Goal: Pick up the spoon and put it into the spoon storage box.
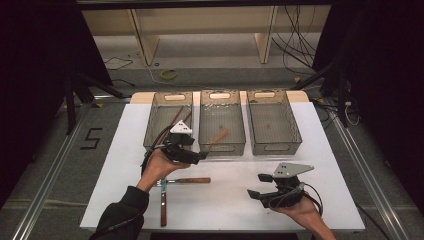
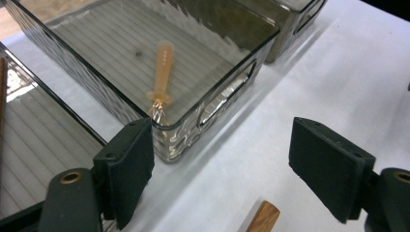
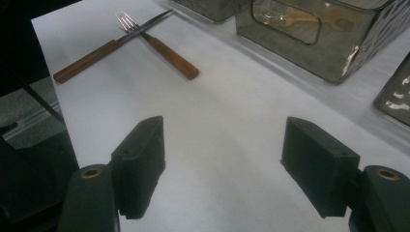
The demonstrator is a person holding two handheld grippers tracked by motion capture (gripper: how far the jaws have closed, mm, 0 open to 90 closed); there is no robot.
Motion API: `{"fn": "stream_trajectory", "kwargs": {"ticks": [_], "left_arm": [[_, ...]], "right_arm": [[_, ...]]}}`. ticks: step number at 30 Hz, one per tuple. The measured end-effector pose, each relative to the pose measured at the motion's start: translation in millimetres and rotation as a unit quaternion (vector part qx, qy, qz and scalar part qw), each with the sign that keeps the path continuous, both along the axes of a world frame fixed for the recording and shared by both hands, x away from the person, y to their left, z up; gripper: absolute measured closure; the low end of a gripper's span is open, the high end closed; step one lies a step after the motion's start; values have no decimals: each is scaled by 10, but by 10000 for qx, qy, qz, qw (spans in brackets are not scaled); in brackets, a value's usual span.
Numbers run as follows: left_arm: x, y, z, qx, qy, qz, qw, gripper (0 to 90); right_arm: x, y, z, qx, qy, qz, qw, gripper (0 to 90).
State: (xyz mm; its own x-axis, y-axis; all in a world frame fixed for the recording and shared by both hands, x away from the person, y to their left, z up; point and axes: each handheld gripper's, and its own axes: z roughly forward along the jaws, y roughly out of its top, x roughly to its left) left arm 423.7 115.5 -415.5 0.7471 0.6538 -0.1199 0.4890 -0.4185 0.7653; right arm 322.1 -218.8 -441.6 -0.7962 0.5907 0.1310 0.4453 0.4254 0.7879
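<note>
The white table top [image 1: 225, 200] is lit evenly from above while the room on both sides falls away into black. Glare glints on the ribbed walls of the middle bin [image 2: 203, 104], and the 2 gripper views look soft and grainy, with faint shadows under the cutlery [image 3: 145, 41].

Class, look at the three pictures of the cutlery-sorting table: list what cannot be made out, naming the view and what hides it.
- Left bin, high view: the left gripper and hand cover its near wall, and the dark sticks inside are too small to name.
- Middle bin, left gripper view: the wooden-handled utensil's metal end blurs behind the ribbed wall.
- Fork and knife, high view: their crossing sits against the left hand.
- Wooden handle, left gripper view: cut off by the bottom edge.
</note>
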Motion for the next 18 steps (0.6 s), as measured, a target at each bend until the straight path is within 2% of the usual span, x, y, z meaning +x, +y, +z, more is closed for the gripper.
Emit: {"fn": "stream_trajectory", "kwargs": {"ticks": [18], "left_arm": [[-91,91,-169,235,191,11,9995,244]], "right_arm": [[21,-19,-15,12,3,0,10000,325]]}}
